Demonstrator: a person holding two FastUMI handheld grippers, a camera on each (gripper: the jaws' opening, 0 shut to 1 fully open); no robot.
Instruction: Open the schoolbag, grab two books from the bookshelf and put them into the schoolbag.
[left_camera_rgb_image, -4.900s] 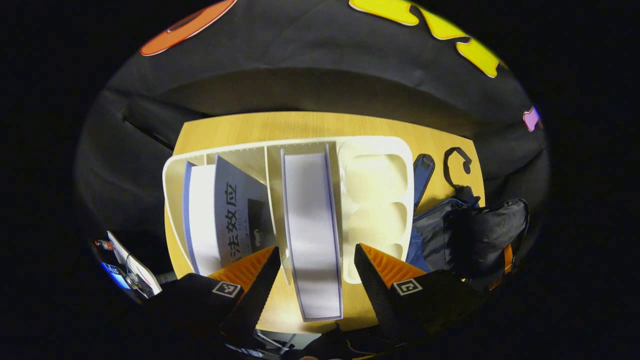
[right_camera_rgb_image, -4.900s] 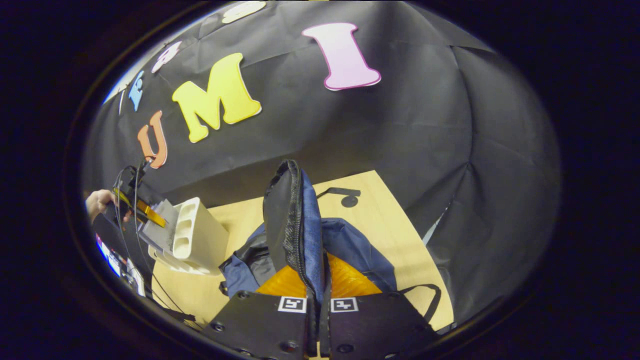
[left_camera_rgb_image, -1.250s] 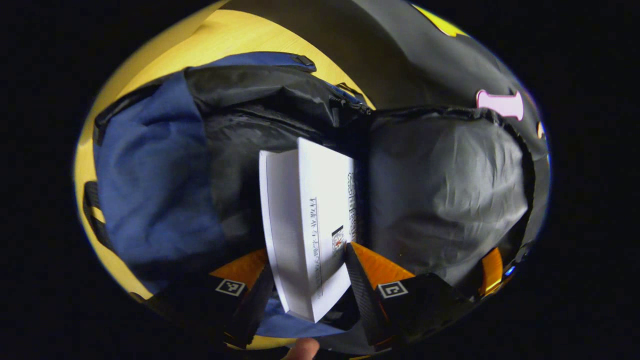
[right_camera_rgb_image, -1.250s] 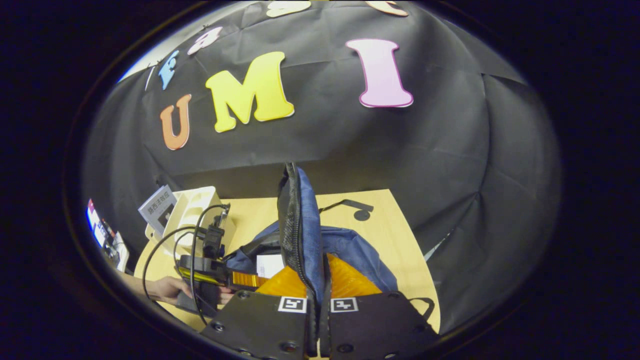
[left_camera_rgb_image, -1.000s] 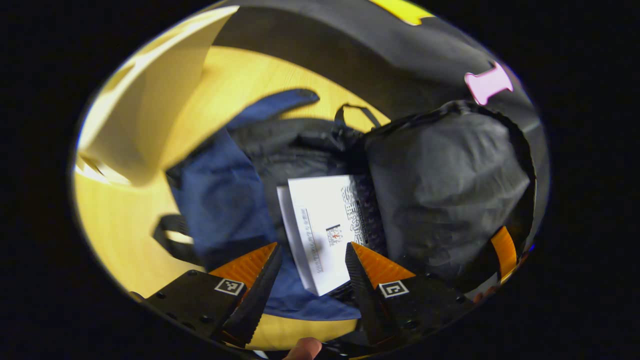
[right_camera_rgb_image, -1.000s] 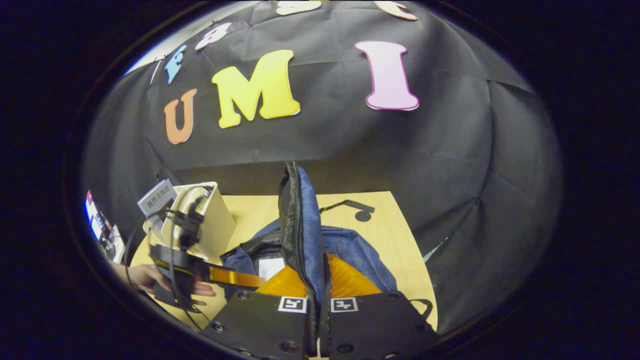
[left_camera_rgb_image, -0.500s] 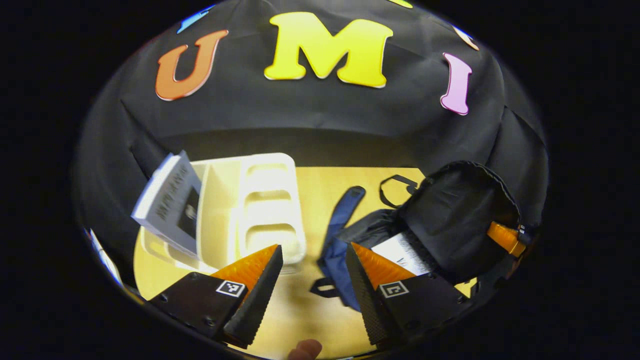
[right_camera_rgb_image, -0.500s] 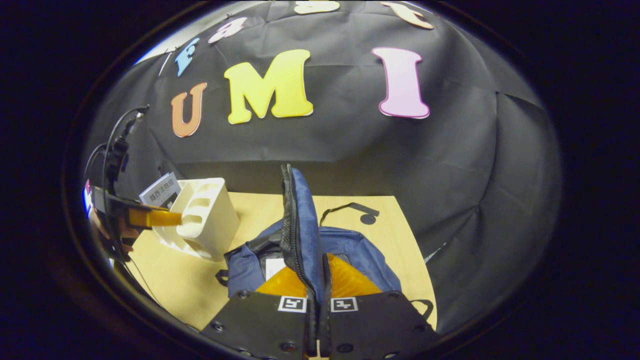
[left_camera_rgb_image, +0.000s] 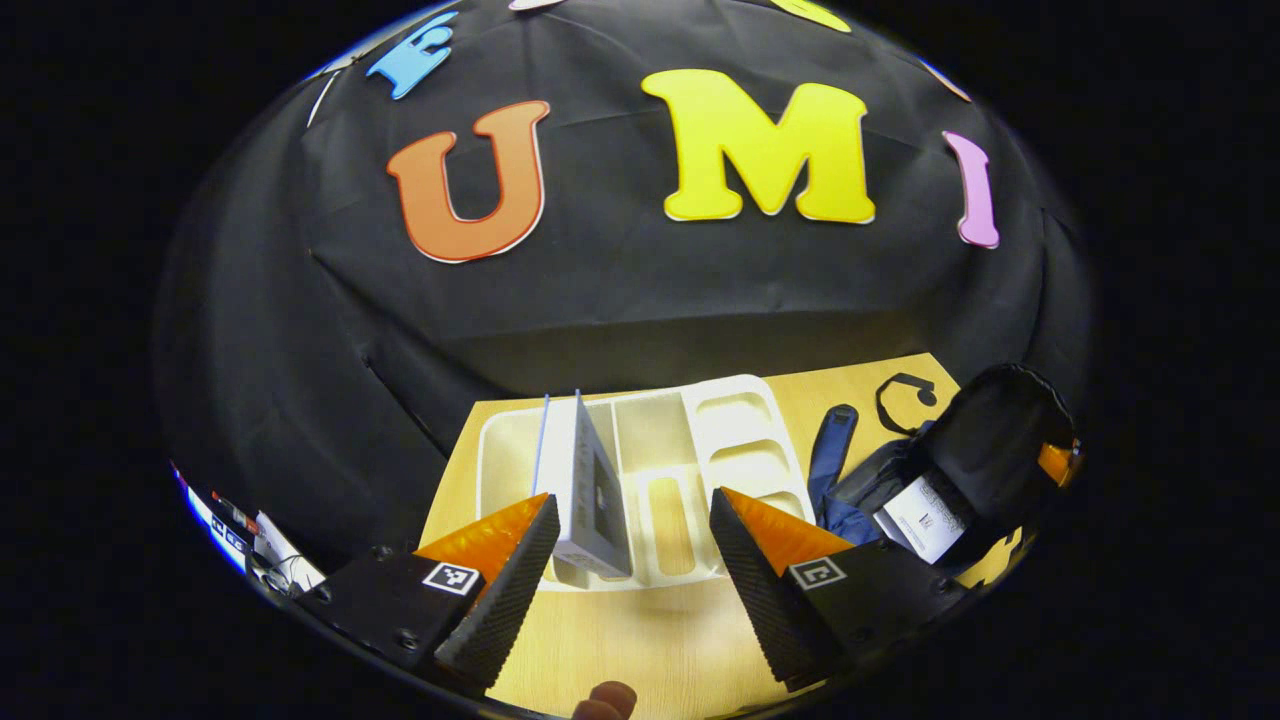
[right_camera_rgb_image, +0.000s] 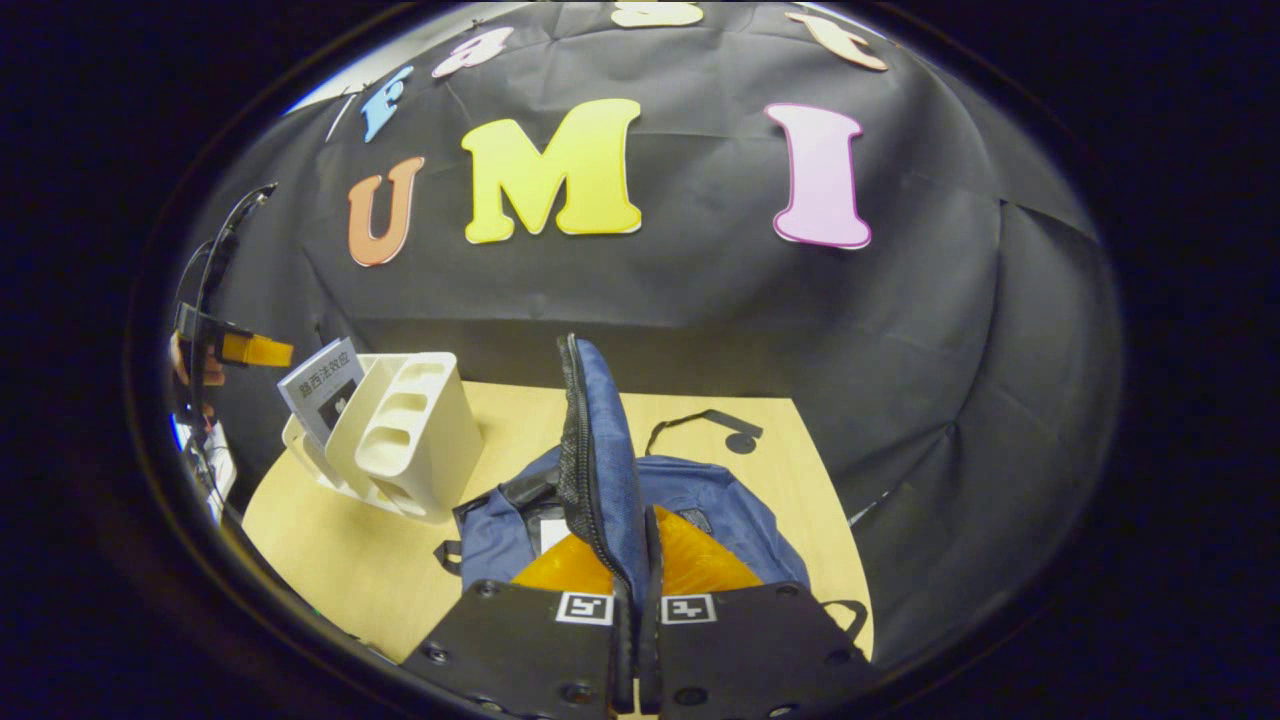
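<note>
Above the bookshelf (left_camera_rgb_image: 640, 440), the left gripper (left_camera_rgb_image: 630, 540), wide open and empty, should straddle the remaining book (left_camera_rgb_image: 590, 490) squarely, while the right gripper (right_camera_rgb_image: 637, 570) stays pinching the schoolbag (right_camera_rgb_image: 700, 500) flap open.

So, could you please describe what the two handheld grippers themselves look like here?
The left gripper has black, blocky finger bodies, each carrying a small square black-and-white marker, tapering to wedge-shaped jaws with ribbed inner faces. The right gripper has flat black plates with visible screws and two similar square markers. In the right gripper view, black cables loop above the left gripper.
</note>
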